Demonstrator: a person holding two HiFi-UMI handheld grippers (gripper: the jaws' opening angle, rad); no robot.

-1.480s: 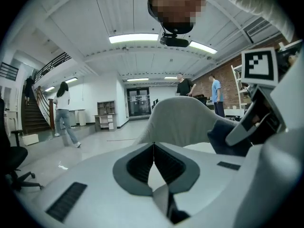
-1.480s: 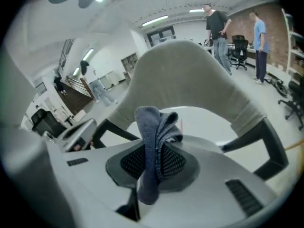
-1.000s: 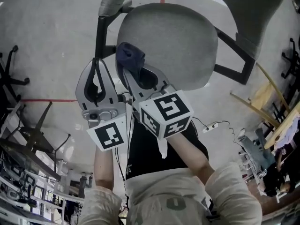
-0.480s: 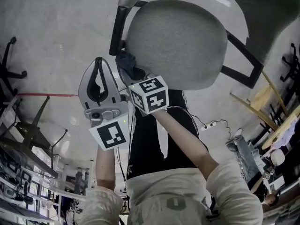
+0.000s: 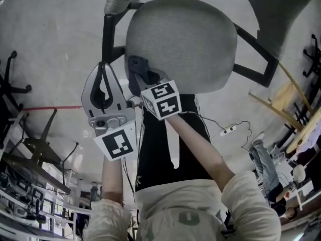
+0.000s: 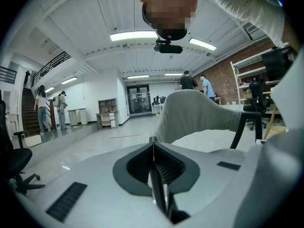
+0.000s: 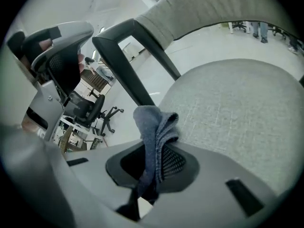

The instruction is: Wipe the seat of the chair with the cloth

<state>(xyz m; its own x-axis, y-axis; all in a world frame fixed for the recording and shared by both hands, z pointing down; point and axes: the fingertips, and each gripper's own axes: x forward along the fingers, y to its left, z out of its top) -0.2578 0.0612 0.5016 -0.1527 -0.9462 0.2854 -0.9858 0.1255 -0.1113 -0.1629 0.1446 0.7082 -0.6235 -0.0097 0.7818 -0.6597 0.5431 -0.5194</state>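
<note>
I see a pale, glossy grey floor (image 5: 60, 29) carrying everything here. The grey chair (image 5: 190, 39) stands on it, though its seat hides the base from my head view. A red tape line (image 5: 50, 107) runs across the floor at the left. A dark star-shaped chair base (image 5: 10, 82) sits at the left edge, well apart from the grey chair. At the right, a white power strip (image 5: 229, 130) lies on the floor with its thin cable trailing, and a wooden frame (image 5: 286, 99) stands near it. The cloth (image 5: 140, 69) is at the seat's near-left edge; I can't tell whether it touches the fabric.
</note>
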